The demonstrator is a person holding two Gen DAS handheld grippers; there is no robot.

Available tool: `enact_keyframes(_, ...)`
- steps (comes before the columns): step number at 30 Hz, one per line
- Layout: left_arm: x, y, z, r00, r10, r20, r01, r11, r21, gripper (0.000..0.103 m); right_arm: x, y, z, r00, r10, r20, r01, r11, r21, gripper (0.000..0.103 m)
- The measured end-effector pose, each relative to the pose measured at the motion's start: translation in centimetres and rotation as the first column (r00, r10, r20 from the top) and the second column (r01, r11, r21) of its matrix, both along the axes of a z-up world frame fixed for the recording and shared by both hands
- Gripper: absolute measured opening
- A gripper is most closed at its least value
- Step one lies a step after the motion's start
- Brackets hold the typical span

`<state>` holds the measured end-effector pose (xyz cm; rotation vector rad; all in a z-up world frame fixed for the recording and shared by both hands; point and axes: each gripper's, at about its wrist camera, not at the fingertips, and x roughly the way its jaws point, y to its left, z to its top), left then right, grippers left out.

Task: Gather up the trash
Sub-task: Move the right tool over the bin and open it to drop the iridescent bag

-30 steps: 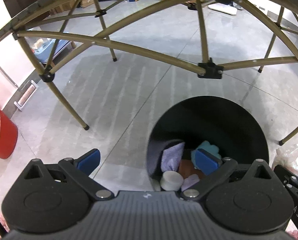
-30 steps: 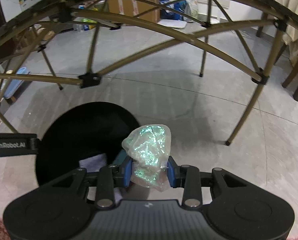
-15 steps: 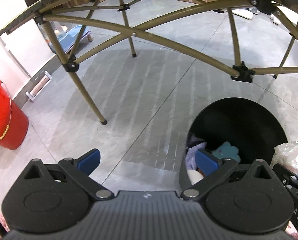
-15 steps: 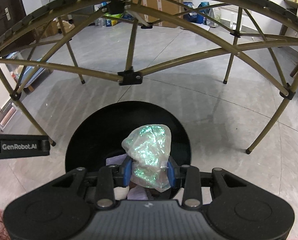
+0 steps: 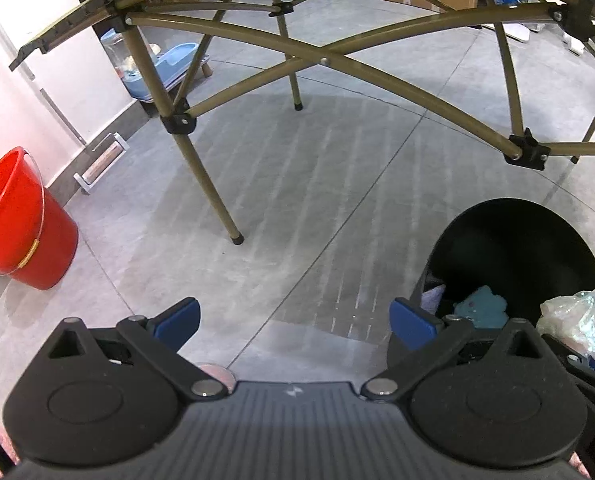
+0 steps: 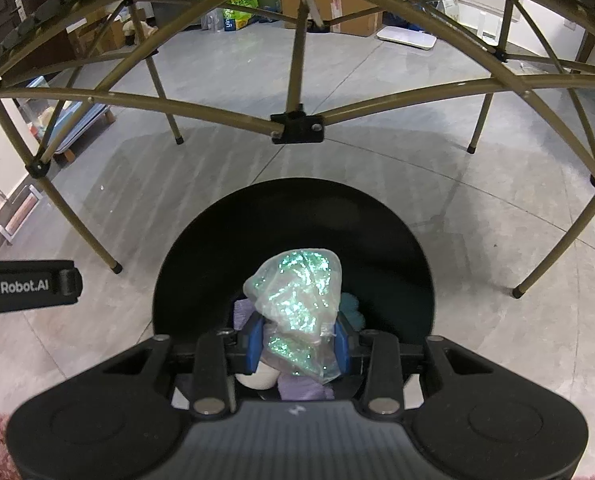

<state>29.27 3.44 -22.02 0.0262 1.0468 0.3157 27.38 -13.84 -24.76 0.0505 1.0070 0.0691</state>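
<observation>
Grey tiled floor (image 6: 437, 152) carries everything in view: a black bin (image 6: 297, 216), a red bucket (image 5: 21, 220) by the wall, and the legs of a folding worktop frame (image 6: 297, 128) that arches over the scene.

My right tool (image 6: 297, 344) is clenched on a crumpled iridescent plastic wrapper (image 6: 297, 300). The wrapper sits directly above the bin mouth, toward the near rim, with the bin's earlier contents visible below it. My left tool (image 5: 293, 316) stands spread wide with nothing between its fingers, over bare floor just beside the bin's left wall.

Hazards, as I judge them:

1. Cling. The wrapper is thin film. On release it may stick to a pad and ride away with the tool instead of dropping.
2. Drift. The film is light. If I release it while the tool moves sideways, it may float past the rim onto the floor.
3. Near-rim overshoot. The wrapper hangs close to the near rim. Releasing it there risks a catch on the edge.
4. Collision. The two tools are close together, and contact could jolt the grip.
</observation>
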Motion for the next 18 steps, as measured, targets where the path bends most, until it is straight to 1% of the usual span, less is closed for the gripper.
enact_keyframes(7, 0.0, 0.7, -0.2, 1.000, 0.030, -0.004, -0.030, 0.999, 0.019, 0.103, 1.0, 1.0, -1.3, 0.999, -0.004, -0.045, 0.005, 1.000, 0.009, 0.035)
enact_keyframes(13, 0.0, 1.4, -0.6, 0.998, 0.057, -0.016, -0.057, 0.998, 0.039, 0.103, 1.8, 1.2, -2.8, 0.993, -0.029, -0.113, 0.031, 0.999, 0.014, 0.035)
enact_keyframes(18, 0.2, 1.7, -0.9, 0.997, 0.066, -0.027, -0.065, 0.997, 0.045, 0.103, 2.0, 1.5, -3.4, 0.990, -0.035, -0.136, 0.037, 0.999, 0.015, 0.035)
